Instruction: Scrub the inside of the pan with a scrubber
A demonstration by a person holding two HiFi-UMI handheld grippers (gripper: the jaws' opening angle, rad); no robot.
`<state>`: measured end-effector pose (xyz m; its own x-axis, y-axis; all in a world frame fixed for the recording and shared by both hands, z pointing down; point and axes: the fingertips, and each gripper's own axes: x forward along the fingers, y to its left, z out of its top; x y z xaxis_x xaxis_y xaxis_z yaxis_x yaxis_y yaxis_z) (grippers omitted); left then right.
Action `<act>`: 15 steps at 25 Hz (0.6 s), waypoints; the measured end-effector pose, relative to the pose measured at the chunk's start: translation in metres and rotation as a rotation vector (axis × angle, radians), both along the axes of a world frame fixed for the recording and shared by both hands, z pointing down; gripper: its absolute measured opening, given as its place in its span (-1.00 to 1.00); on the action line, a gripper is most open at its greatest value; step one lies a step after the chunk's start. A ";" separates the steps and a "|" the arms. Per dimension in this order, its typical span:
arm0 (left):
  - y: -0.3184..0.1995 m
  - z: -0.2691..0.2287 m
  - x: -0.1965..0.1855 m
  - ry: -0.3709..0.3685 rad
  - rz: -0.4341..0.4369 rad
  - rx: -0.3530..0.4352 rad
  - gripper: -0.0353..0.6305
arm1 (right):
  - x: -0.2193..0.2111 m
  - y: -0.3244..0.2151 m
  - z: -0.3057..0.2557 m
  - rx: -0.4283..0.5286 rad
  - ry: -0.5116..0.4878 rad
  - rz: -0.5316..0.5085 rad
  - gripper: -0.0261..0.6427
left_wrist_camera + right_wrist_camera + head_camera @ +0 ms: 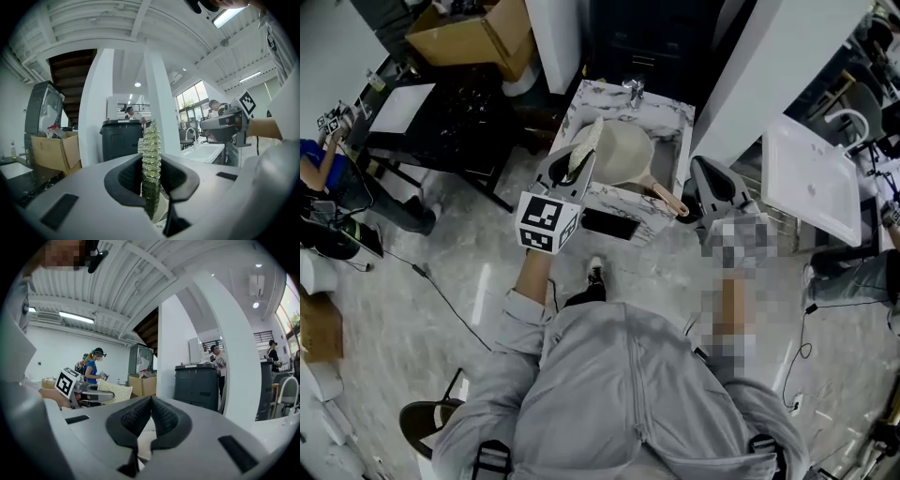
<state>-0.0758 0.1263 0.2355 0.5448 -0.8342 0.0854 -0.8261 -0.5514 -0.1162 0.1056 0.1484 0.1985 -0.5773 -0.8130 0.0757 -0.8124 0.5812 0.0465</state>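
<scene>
reference: sink (685, 141). the pan (623, 150) fills most of the sink; its mouth faces up, open to entry from above. at the sink's left edge the scrubber (585, 150), clamped in the left gripper (574, 169), stands by the pan rim and narrows that side. the handle (664, 195) crosses the sink's front right corner. the tap (633, 89) blocks the sink's back edge. the right gripper (705, 173), jaws together on nothing, occupies the space just right of the sink. a pillar (558, 37) stands behind-left of the sink, a second pillar (769, 66) behind-right. floor (478, 253) left of the sink's front is open.
</scene>
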 end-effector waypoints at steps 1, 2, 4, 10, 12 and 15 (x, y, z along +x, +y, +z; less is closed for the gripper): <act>-0.009 0.002 -0.004 0.000 0.002 -0.005 -0.68 | -0.004 -0.009 0.001 -0.006 -0.002 -0.002 -0.82; -0.018 0.003 -0.008 0.000 0.003 -0.012 -0.68 | -0.008 -0.017 0.002 -0.011 0.000 -0.003 -0.82; -0.037 0.005 -0.015 0.004 0.008 -0.024 -0.68 | -0.016 -0.035 0.002 -0.018 0.009 0.001 -0.82; -0.093 0.004 -0.030 0.013 0.033 -0.031 -0.68 | -0.028 -0.093 0.008 -0.046 0.060 0.072 -0.82; -0.111 0.005 -0.036 0.013 0.039 -0.033 -0.68 | -0.033 -0.109 0.012 -0.054 0.086 0.081 -0.82; -0.138 0.010 -0.041 0.009 0.050 -0.042 -0.68 | -0.039 -0.131 0.020 -0.082 0.088 0.070 -0.82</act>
<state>-0.1173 -0.0120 0.2457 0.5869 -0.8015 0.1148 -0.7981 -0.5966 -0.0850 0.0661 0.0178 0.2183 -0.5077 -0.8399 0.1916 -0.8458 0.5283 0.0744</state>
